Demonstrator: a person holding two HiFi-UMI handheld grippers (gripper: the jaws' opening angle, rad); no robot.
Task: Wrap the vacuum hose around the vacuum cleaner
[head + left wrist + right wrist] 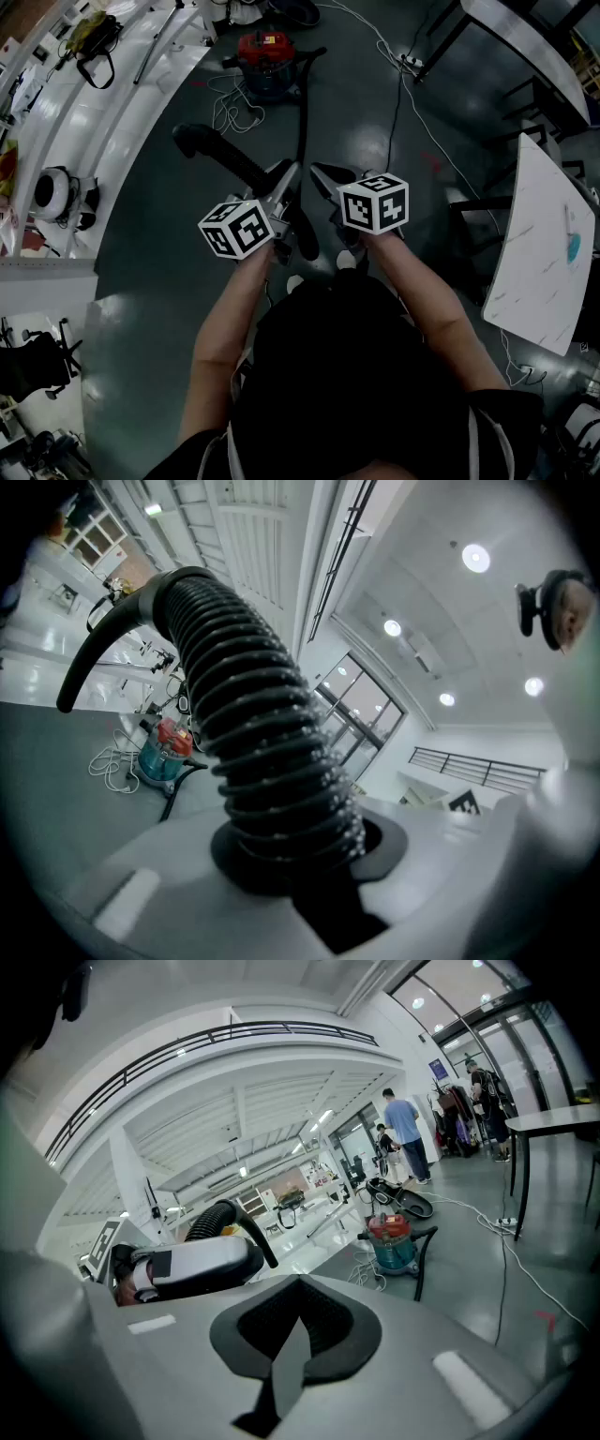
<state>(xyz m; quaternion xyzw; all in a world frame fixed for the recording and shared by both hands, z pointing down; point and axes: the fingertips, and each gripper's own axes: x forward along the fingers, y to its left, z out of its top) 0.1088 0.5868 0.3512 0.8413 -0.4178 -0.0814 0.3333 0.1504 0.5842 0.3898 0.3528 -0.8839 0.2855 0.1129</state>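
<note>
A red and teal vacuum cleaner (267, 61) stands on the dark floor ahead of me, also seen small in both gripper views (167, 752) (394, 1241). Its black ribbed hose (302, 122) runs from it toward me. My left gripper (281, 187) is shut on the vacuum hose (262, 752), whose curved rigid end (192, 141) sticks out to the upper left. The jaws (300, 874) clamp the ribbed part. My right gripper (328, 176) hangs just right of the left one, shut with nothing between its pads (295, 1335). It is apart from the hose.
White and black cables (412, 103) and a power strip (412, 64) lie on the floor near the vacuum. A white table (544, 244) stands at the right. White benches (94, 122) with gear line the left. Several people (403, 1133) stand far off.
</note>
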